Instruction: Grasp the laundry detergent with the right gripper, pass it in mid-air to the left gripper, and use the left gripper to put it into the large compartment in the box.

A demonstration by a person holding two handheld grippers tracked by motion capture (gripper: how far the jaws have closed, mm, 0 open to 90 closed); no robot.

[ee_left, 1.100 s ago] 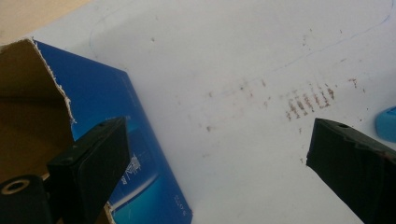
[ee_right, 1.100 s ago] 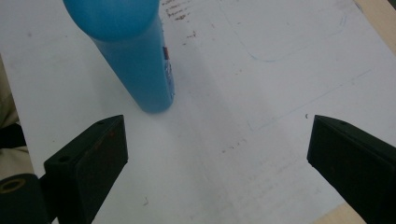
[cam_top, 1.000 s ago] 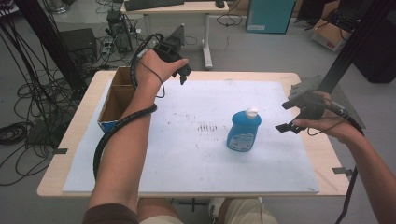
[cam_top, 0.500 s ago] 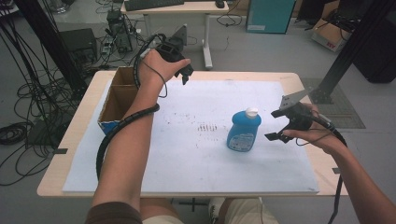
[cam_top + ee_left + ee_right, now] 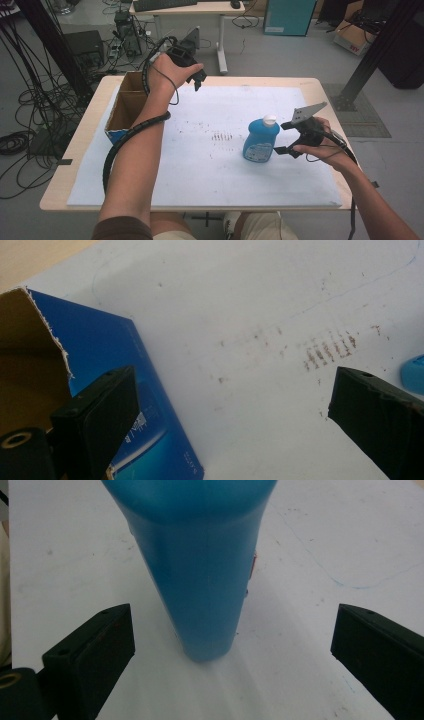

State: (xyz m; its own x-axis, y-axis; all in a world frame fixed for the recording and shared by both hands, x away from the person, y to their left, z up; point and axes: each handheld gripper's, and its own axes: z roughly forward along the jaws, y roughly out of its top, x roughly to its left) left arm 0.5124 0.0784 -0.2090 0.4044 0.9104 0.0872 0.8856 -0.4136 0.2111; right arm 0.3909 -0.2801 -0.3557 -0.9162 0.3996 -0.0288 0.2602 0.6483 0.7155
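At three o'clock on the desk [image 5: 320, 90], the right claw [image 5: 290, 137], jaws wide, has closed in on the blue bottle [image 5: 261, 139], ready to grasp, while the left claw [image 5: 199, 80] hangs open at eleven.

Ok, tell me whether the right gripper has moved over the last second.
Yes. In the high view the right gripper has come in from the table's right edge toward the blue bottle, which stands in the same spot; its jaws are open beside it.

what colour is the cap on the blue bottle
White. The cap tops the blue bottle, which stands upright on the white sheet; the high view shows it best.
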